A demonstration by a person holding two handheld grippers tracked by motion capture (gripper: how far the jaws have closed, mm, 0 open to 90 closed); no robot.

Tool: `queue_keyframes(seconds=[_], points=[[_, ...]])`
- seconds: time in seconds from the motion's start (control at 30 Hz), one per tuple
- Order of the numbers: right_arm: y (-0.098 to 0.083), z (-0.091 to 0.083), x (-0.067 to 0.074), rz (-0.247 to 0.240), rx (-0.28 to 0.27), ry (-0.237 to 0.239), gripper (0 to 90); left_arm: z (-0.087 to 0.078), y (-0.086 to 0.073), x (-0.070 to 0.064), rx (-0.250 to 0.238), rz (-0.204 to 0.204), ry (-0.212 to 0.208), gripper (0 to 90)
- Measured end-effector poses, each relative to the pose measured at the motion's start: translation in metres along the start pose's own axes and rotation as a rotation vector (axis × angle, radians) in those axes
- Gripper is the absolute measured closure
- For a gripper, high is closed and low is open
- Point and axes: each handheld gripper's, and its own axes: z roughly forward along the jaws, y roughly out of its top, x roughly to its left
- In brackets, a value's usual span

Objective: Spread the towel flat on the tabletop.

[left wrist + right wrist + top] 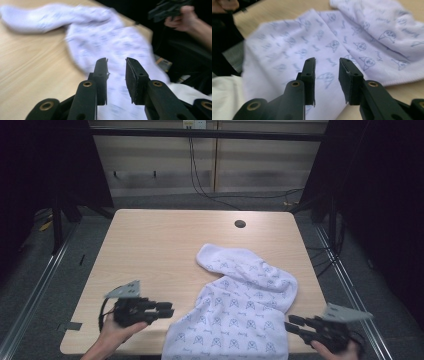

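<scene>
A white cloth (240, 307) printed with small grey figures lies rumpled on the table (150, 250), its near end draped over the table's front edge and its far end folded over into a thick roll. It lies between the two grippers, touching neither. The left gripper (162, 309) points across at the cloth's edge, just beside it, jaws parted with nothing between them; in the left gripper view the cloth (107, 42) spreads ahead of the jaws. The right gripper (295, 324) sits near the cloth's other side, jaws likewise apart and empty, with the cloth (342, 42) ahead of and beneath them.
</scene>
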Motion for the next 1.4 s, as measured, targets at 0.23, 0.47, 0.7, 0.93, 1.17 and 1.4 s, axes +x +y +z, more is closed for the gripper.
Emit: queue_keyframes(seconds=[0.23, 0.47, 0.7, 0.93, 1.17, 1.4], points=[[0.030, 0.090, -0.030, -0.064, 0.162, -0.013, 66.6, 0.087, 0.017, 0.048, 0.156, -0.060, 0.086, 61.7], [0.033, 0.130, -0.026, -0.110, 0.247, 0.007, 68.9, 0.118, 0.023, 0.035, 0.197, 0.001, 0.041, 85.8], [0.017, 0.111, 0.012, -0.112, 0.225, 0.182, 87.7, 0.038, 0.021, -0.005, 0.060, 0.063, -0.030, 86.0], [-0.006, 0.095, 0.058, -0.155, 0.316, 0.267, 76.7, 0.022, -0.004, -0.011, 0.078, 0.018, -0.071, 63.9], [0.034, 0.089, 0.003, -0.087, 0.139, 0.121, 66.9, 0.000, -0.013, 0.051, 0.035, -0.146, 0.161, 56.8], [0.065, 0.133, -0.068, -0.031, 0.143, -0.092, 60.9, 0.003, -0.012, 0.087, 0.032, -0.221, 0.315, 45.5]])
